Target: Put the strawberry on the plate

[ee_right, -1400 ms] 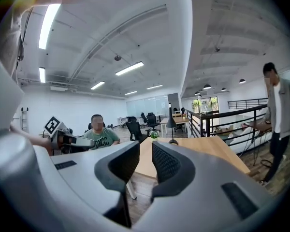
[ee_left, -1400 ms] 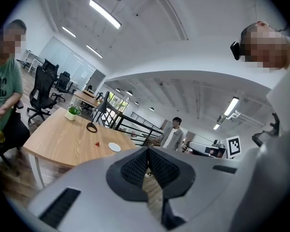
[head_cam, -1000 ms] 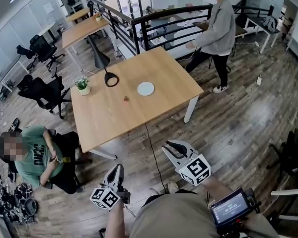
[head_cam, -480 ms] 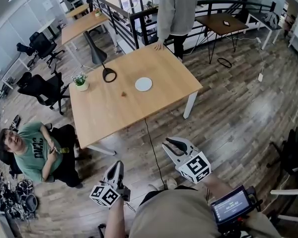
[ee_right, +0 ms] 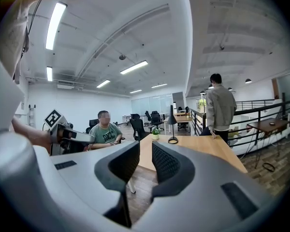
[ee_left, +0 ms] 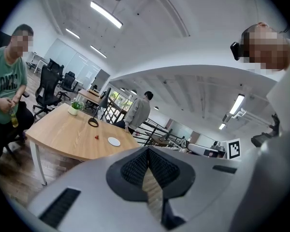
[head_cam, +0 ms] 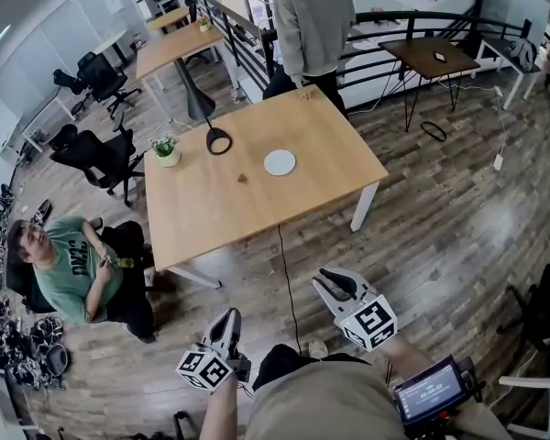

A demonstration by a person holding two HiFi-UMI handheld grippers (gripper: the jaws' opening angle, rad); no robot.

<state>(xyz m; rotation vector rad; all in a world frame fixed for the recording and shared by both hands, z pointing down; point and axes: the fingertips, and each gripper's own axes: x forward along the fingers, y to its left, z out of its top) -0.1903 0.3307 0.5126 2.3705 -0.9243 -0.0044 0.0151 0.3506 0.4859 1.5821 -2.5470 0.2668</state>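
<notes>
seated person: at the left edge of the head view we see someone in a green shirt sitting on a dark chair, below and left of the tabletop.
office chairs: black, in the upper left of the frame, beside the tabletop's left side.
plant: a small green one in a pale pot, on the tabletop's upper-left corner.
lamp: black, with its round base on the wood just right of the plant.
left claw: low in the frame, left of centre, over the plank floor and well apart from the tabletop. In its own view we see the ribbed pads meeting at the tips – closed, with nothing held.
strawberry: a small red spot on bare wood near the tabletop's middle, between lamp and plate and touching neither. We also find it in the left gripper view.
plate: white and round, just up and right of the strawberry, also seen in the left gripper view.
standing person: in a grey top at the top centre of the frame, at the tabletop's far edge.
right claw: low in the frame, right of centre, above the floor. In its own view we see a narrow gap between the pads – slightly parted, with nothing between them.
side table: dark and small, in the upper right by the black railing.
</notes>
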